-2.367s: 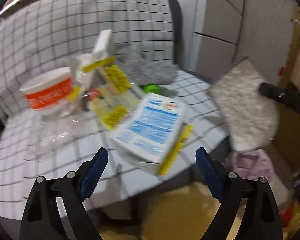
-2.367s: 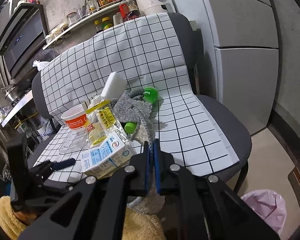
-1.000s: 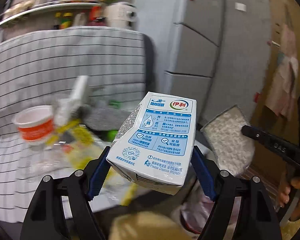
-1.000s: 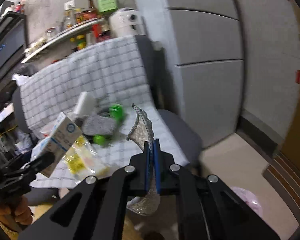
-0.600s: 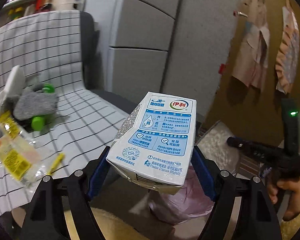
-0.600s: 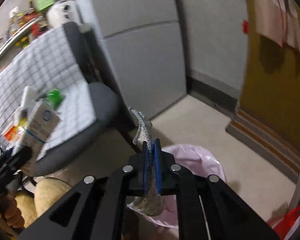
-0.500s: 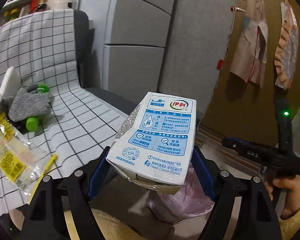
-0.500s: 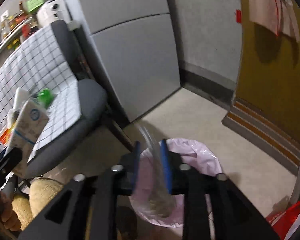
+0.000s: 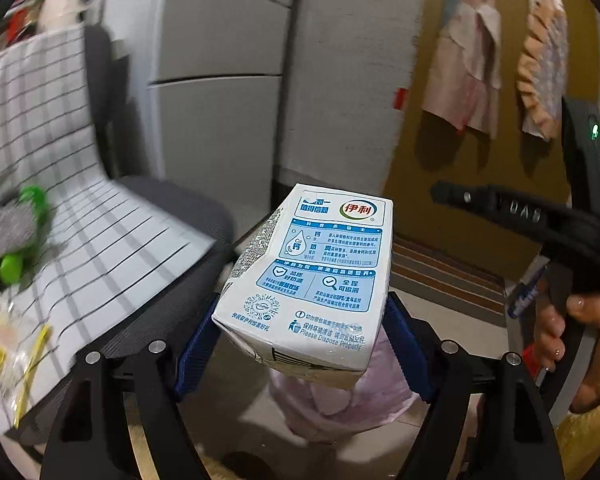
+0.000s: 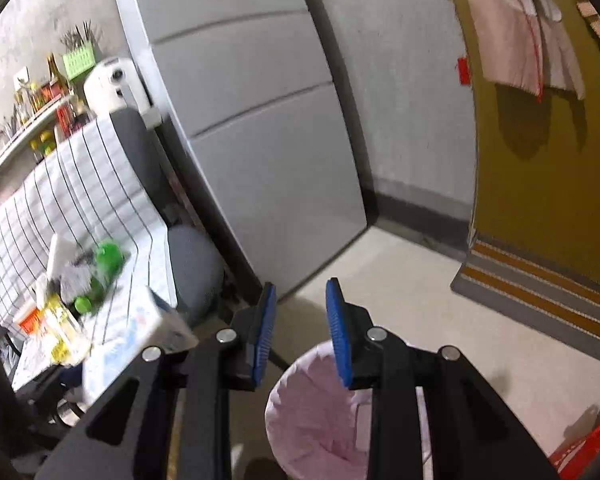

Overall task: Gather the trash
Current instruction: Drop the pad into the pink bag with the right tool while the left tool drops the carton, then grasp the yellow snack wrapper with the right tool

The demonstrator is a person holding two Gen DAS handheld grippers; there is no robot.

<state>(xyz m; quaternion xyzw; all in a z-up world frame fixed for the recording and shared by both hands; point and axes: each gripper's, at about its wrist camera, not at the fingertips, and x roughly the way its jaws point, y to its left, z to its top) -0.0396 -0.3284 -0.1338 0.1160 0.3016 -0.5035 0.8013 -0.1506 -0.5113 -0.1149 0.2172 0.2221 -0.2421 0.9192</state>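
The left gripper [image 9: 300,340] pinches a white-and-blue milk carton [image 9: 312,276] between its blue pads [image 9: 196,344], holding it over a pink trash bag [image 9: 340,404]. In the left wrist view the carton hides most of that bag, so its mouth and contents cannot be made out. At the right edge the right gripper [image 9: 512,210] shows only side-on, gripped by a hand [image 9: 572,340] that is partly cut off. The checked cloth [image 9: 100,240] and the green bottle [image 9: 20,236] on the chair are smeared by blur.

The right wrist view shows the right gripper [image 10: 300,320] with jaws apart and nothing between them, above the open pink trash bag [image 10: 312,412]. Here the carton [image 10: 136,336] is only a blurred shape at the left.
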